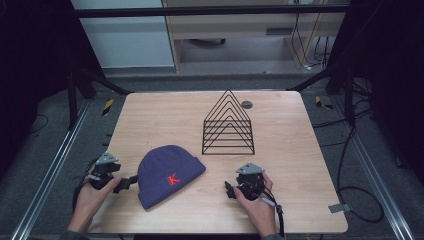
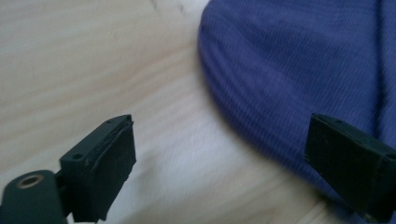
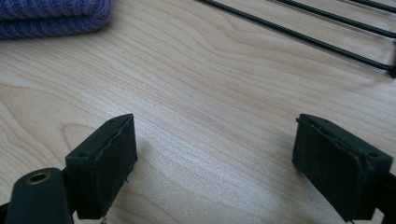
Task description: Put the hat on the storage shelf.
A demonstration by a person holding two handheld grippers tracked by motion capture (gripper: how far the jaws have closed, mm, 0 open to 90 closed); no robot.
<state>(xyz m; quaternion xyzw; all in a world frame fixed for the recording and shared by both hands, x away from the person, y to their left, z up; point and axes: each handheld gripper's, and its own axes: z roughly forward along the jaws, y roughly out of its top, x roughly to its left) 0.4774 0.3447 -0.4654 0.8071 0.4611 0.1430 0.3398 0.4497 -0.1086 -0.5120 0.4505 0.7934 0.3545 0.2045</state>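
Beanie [image 1: 167,175] lies flat, crown toward table's [image 1: 300,190] near-left edge

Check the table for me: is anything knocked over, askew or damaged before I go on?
Nothing stands out. The purple beanie lies flat on the wooden table, skewed to its edges. The black wire rack stands upright behind it, apart. The left gripper is at the beanie's edge and the right gripper is over bare wood, both with jaws open.

A lab: metal frame [image 1: 210,11] and floor cables [image 1: 350,165] ring the table [image 1: 295,150].
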